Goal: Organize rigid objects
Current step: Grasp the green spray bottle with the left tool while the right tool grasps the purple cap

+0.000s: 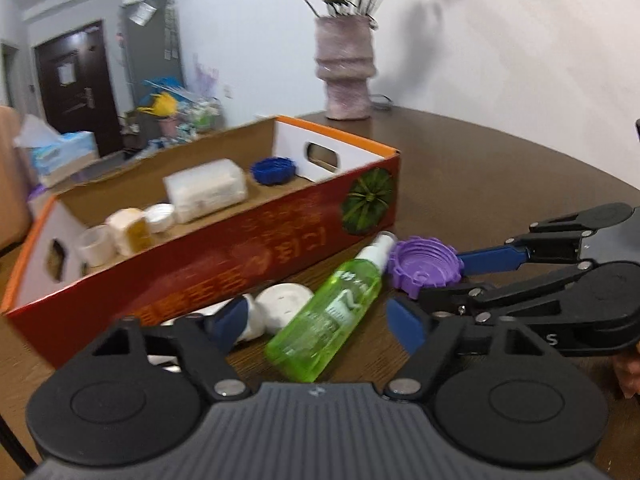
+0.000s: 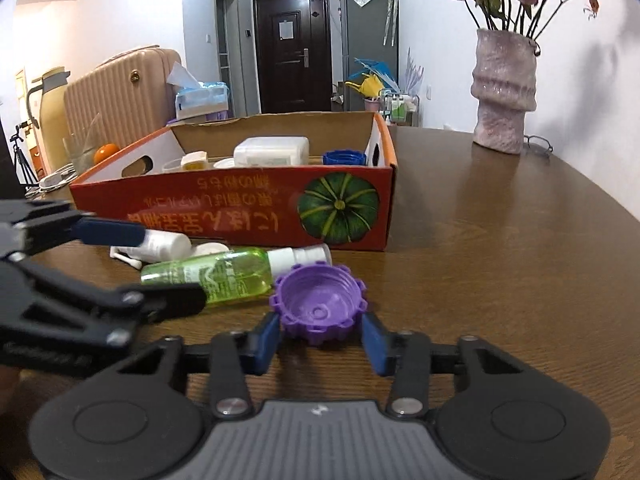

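A green spray bottle (image 1: 329, 309) (image 2: 216, 270) lies on the brown table between my left gripper's (image 1: 318, 322) open fingers. A purple ridged cap (image 2: 319, 303) (image 1: 424, 262) lies mouth up beside the bottle's nozzle. My right gripper (image 2: 320, 338) is open, its blue pads either side of the cap without touching. A white bottle (image 2: 162, 245) and a white round lid (image 1: 283, 305) lie by the red cardboard box (image 2: 240, 216) (image 1: 224, 268). The box holds a white case (image 1: 206, 188), a blue cap (image 1: 274, 170) and small white and yellow jars (image 1: 128, 230).
A pink vase (image 2: 504, 92) with flowers stands at the table's back right, with glasses (image 2: 540, 145) beside it. A tissue box (image 2: 200, 98), a beige suitcase (image 2: 120, 96) and an orange (image 2: 106, 152) are beyond the cardboard box at left.
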### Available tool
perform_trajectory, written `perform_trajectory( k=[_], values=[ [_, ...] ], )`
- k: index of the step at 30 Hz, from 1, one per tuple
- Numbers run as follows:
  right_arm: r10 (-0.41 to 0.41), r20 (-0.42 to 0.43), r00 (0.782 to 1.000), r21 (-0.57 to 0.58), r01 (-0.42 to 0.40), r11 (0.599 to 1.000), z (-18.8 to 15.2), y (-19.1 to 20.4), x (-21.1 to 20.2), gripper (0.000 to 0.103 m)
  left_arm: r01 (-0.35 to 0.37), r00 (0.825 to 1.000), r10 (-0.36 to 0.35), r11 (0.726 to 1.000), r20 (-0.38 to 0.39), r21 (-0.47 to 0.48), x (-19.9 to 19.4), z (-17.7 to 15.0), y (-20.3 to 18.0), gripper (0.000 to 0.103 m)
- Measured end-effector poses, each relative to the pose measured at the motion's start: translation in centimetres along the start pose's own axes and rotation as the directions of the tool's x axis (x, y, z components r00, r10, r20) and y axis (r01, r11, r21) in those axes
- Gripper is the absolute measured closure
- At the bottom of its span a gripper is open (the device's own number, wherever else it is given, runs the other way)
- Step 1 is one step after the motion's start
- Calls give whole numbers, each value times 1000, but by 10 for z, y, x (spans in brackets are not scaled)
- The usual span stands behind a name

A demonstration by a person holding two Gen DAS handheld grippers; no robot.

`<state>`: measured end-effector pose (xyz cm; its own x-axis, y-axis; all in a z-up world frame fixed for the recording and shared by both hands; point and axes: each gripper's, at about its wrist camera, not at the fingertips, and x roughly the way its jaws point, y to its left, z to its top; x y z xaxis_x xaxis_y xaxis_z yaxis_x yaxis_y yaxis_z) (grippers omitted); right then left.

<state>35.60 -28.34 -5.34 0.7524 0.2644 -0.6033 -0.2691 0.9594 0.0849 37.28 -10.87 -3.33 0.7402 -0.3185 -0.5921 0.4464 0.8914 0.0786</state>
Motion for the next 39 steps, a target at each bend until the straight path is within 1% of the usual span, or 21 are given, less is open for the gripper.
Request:
perform_trajectory(
  k=[1, 3, 4, 7, 9, 11, 13, 14, 15, 19, 22, 24, 25, 28, 31, 36, 39],
  values=[
    [0, 4, 1000, 12, 0, 1000, 0, -4, -1, 65, 12, 1000, -12, 1000, -9, 3, 5, 1, -2, 35],
    [-12, 10, 1000, 21, 11, 1000, 0, -9, -3, 65, 36, 999, -36, 999, -24, 14, 15, 4, -6, 42],
    [-18, 12, 1000, 24, 18, 1000, 0, -12, -3, 65, 41, 999, -40, 999, -25, 23, 20, 5, -9, 42],
    [-22, 18, 1000, 30, 22, 999, 3, -19, -1, 64, 48, 999, -47, 998, -25, 39, 28, 8, -15, 51],
    [-21, 16, 1000, 27, 21, 999, 5, -24, 2, 60, 59, 998, -58, 998, -25, 37, 31, 9, -16, 57],
    [-29, 14, 999, 29, 28, 999, 7, -28, 4, 50, 60, 998, -59, 998, -36, 35, 34, 9, -17, 58],
    [-27, 21, 999, 26, 26, 999, 9, -30, 5, 45, 58, 998, -56, 997, -37, 41, 35, 7, -18, 61],
    [-20, 26, 999, 25, 19, 999, 9, -31, 5, 42, 60, 998, -58, 997, -35, 50, 33, 6, -18, 65],
    [-10, 30, 999, 25, 10, 1000, 10, -31, 5, 42, 65, 997, -63, 996, -35, 58, 30, 5, -20, 71],
    [11, 22, 1000, 20, -12, 1000, 15, -32, 12, 42, 61, 998, -59, 997, -38, 45, 21, 0, -22, 72],
    [25, 5, 1000, 5, -25, 1000, 19, -31, 19, 43, 31, 999, -30, 999, -24, 19, 5, -5, -21, 72],
    [29, -6, 1000, -6, -29, 1000, 20, -29, 23, 45, 12, 1000, -12, 1000, -12, -15, -8, -7, -18, 72],
    [28, -3, 1000, -9, -28, 1000, 20, -27, 23, 51, 6, 1000, -6, 999, -3, -33, -15, -9, -15, 72],
    [16, -1, 1000, -11, -16, 1000, 19, -24, 21, 51, -23, 999, 25, 997, 24, -74, -39, -12, -11, 72],
    [7, 12, 1000, 10, -7, 1000, 14, -17, 11, 51, -36, 998, 42, 993, 46, -115, -61, -18, -7, 72],
    [33, 46, 998, 18, -34, 999, -1, 6, -22, 51, -58, 997, 66, 988, 49, -146, -89, -35, -5, 72],
    [36, 59, 998, 22, -38, 999, -12, 22, -43, 51, -69, 995, 81, 984, 64, -165, -108, -44, -3, 72]
  ],
)
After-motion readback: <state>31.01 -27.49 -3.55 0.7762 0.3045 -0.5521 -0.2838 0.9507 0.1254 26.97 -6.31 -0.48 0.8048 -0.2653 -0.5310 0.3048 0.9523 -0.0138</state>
